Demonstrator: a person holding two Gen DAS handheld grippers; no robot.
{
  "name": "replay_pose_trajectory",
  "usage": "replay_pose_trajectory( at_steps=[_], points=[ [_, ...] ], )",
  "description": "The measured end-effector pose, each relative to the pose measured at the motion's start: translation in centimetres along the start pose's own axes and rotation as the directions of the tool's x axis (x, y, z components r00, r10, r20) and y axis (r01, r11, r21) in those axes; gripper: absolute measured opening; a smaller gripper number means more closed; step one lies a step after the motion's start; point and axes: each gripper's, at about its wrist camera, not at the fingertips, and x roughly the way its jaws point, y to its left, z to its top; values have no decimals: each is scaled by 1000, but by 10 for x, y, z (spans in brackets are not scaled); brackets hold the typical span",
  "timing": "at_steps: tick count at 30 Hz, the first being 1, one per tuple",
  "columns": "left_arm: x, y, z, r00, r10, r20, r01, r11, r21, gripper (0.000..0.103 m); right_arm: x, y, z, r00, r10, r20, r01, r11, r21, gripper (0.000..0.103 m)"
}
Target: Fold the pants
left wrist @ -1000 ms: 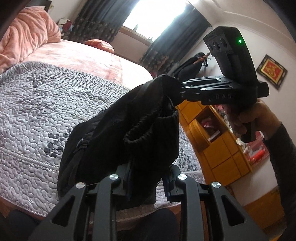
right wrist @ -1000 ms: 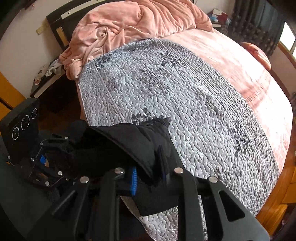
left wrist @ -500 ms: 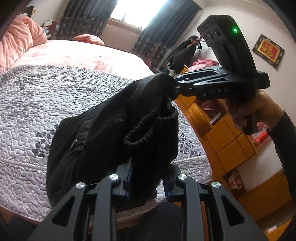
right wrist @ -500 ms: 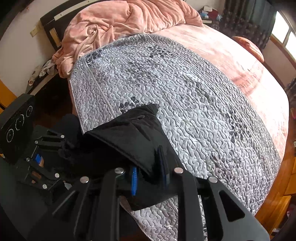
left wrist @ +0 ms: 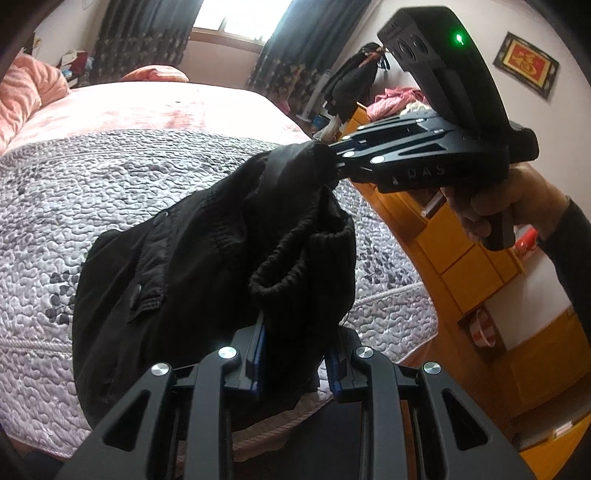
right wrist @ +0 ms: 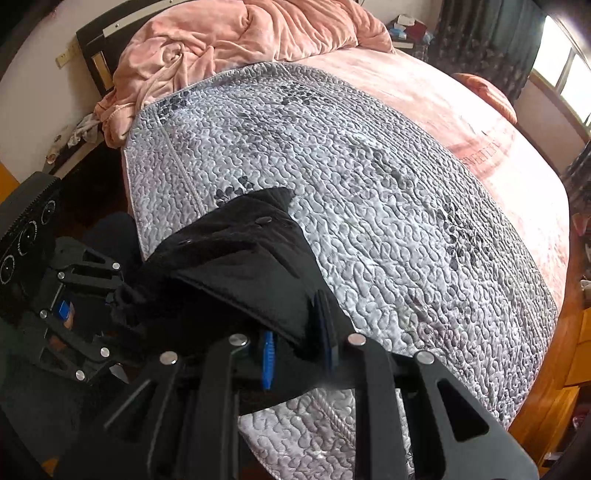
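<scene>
Black pants [left wrist: 192,266] held bunched in the air above the near edge of the bed [right wrist: 388,206], lower folds draping toward the grey quilt [left wrist: 110,192]. Left gripper [left wrist: 295,354] pinching a thick wad of cloth near a ribbed cuff; right gripper [right wrist: 295,339] clamped on a flat hem or waistband edge. Fabric judged soft, limp, fairly light, not slippery, not fragile. Best taken at the waistband corners and the 2 cuffs for a flat lay.

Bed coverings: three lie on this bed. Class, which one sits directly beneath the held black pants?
The grey quilted cover lies under the pants; the smooth pink sheet lies beyond, and the crumpled pink blanket at the headboard.
</scene>
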Motion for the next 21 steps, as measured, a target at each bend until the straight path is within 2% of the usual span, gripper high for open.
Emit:
replay_pose_trajectory(
  at_steps=[9, 21],
  points=[
    [36, -8, -5, 998, 5, -63, -2, 999, 46, 26, 20, -21, -31, 1000, -15, 1, 14, 1000, 20, 18],
    [78, -24, -20, 988, 56, -141, -38, 991, 127, 26, 50, -33, -64, 1000, -29, -8, 30, 999, 41, 18]
  ],
)
